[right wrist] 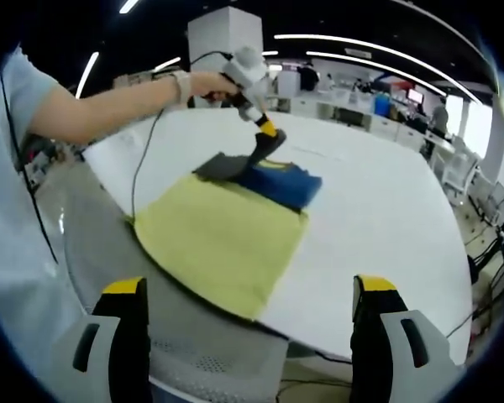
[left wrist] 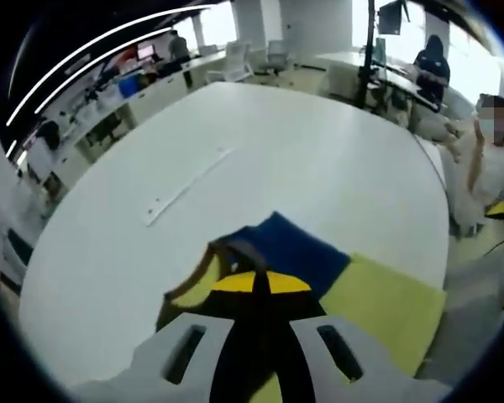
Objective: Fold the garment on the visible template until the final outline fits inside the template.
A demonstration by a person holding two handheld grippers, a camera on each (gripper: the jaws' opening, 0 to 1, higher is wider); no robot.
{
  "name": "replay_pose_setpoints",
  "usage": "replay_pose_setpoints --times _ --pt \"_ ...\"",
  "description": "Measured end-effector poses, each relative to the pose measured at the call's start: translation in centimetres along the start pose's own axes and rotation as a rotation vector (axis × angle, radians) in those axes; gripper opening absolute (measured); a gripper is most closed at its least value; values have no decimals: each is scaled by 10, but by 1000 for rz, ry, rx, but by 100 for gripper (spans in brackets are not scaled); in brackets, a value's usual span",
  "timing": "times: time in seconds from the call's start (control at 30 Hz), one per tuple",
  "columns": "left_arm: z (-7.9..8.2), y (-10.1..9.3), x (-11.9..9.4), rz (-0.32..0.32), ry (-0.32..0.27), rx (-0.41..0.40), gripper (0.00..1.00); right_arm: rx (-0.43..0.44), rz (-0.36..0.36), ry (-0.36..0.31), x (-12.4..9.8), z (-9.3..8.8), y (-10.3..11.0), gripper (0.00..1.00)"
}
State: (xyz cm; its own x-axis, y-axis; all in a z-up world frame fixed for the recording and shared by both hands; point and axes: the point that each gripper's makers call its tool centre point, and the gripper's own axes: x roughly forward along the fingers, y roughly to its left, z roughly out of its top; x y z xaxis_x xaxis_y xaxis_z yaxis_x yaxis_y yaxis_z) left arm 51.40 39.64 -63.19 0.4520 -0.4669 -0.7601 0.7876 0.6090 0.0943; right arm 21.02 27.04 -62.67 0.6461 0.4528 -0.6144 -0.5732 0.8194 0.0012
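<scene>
A blue garment [left wrist: 298, 248] lies bunched on the far part of a yellow-green template sheet [left wrist: 386, 306] on a white table [left wrist: 302, 151]. My left gripper [left wrist: 261, 282] is shut on the garment, with a dark fold and its tan edge [left wrist: 200, 273] raised just before the jaws. In the right gripper view, a hand holds the left gripper [right wrist: 263, 149] tip-down on the blue garment [right wrist: 284, 183]; a dark grey part [right wrist: 218, 168] spreads to its left. The template [right wrist: 223, 235] reaches the near table edge. My right gripper [right wrist: 246, 285] hangs open before the table, holding nothing.
A thin white strip [left wrist: 185, 189] lies on the table beyond the garment. A cable [right wrist: 141, 159] drops from the left gripper over the table [right wrist: 386, 227] edge. A seated person [left wrist: 487, 143] is at the far right; desks and chairs [left wrist: 235, 63] stand behind.
</scene>
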Motion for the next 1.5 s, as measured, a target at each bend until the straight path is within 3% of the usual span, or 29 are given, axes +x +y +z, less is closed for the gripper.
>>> replay_pose_setpoints --times 0.37,0.73,1.5 --pt "-1 -18 24 -39 25 -8 0 -7 17 9 0 -4 0 100" --pt "-11 -26 46 -73 72 -21 0 -3 19 11 0 -6 -3 100" --pt "-21 -36 86 -80 116 -57 0 3 44 29 5 -12 -8 100"
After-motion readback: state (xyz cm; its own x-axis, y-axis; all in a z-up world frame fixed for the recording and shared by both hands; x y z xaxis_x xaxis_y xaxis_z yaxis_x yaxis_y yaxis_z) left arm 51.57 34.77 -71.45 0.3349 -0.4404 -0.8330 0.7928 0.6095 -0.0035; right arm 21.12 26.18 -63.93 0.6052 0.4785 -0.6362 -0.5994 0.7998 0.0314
